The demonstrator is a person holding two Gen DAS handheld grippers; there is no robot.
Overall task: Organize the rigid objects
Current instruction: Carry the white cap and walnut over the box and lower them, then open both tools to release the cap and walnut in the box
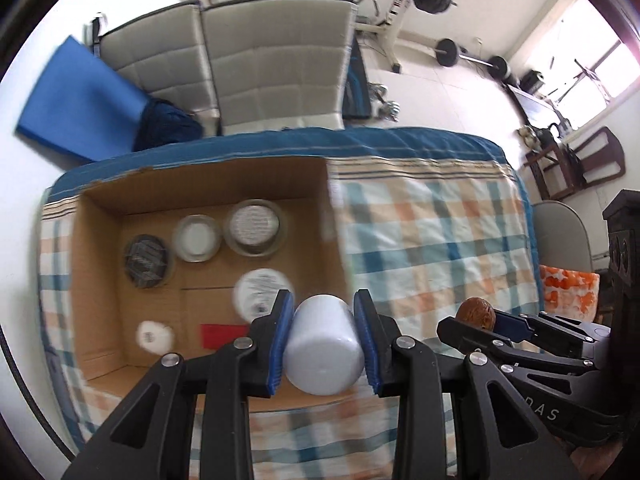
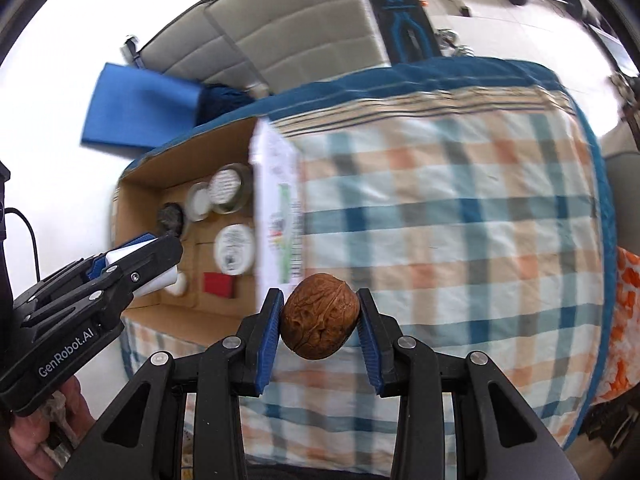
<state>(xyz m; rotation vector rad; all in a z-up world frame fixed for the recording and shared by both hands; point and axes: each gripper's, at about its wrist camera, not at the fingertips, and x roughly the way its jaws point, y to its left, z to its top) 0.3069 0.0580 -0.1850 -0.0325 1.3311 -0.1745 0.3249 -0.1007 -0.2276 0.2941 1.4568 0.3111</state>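
My left gripper [image 1: 323,334] is shut on a white plastic cylinder [image 1: 324,350] and holds it above the front right corner of an open cardboard box [image 1: 96,264]. My right gripper [image 2: 319,320] is shut on a brown walnut [image 2: 320,316], held above the checked cloth to the right of the box. The walnut also shows in the left wrist view [image 1: 476,314], and the cylinder in the right wrist view [image 2: 158,278]. In the box lie several round jars and lids [image 1: 254,226] and a red block [image 1: 224,334].
The box stands on the left part of a table with a checked cloth [image 1: 432,240]. Grey padded chairs [image 1: 276,64] stand behind the table, with a blue mat [image 1: 80,100] to the left. Weights and a bench stand at the back.
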